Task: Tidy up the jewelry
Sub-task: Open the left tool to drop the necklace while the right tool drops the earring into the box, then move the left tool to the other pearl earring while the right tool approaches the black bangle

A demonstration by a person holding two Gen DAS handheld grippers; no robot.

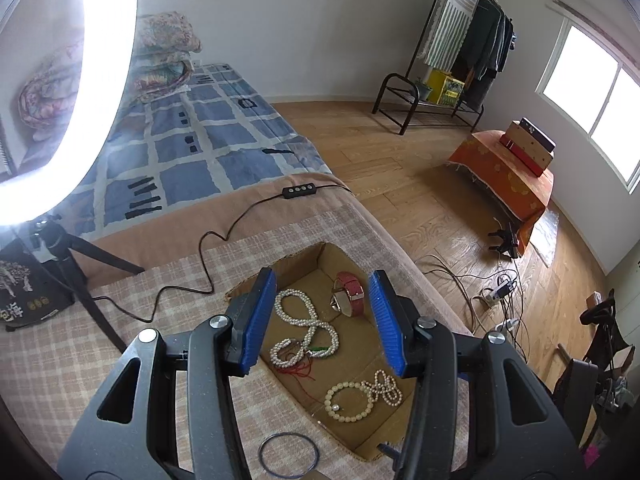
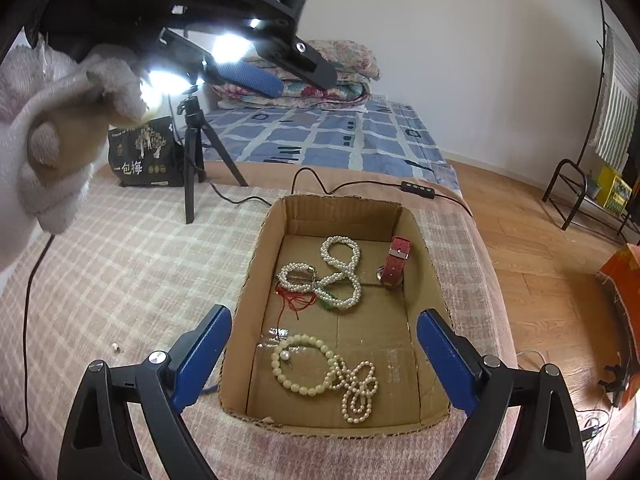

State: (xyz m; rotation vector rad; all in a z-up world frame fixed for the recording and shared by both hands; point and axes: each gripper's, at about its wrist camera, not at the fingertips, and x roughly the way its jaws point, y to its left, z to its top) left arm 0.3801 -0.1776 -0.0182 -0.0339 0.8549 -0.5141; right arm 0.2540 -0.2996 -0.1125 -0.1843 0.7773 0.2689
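Both jaws stand apart and carry nothing: the left hand-held gripper (image 1: pixel 326 320) hovers over the cardboard box (image 2: pixel 256 252) on the bed, and the right hand-held gripper (image 2: pixel 324 352) waits at its near edge. Inside lie a pearl necklace (image 2: pixel 340 268) tangled with red thread (image 2: pixel 294 300), a beaded bracelet (image 2: pixel 300 364), a thinner pearl strand (image 2: pixel 360 392) and a red watch (image 2: pixel 396 260). A blue ring (image 1: pixel 289 456) and a small loose bead (image 2: pixel 115 346) remain on the blanket. Lifting the necklace would likely snag the thread and drag neighbouring pieces.
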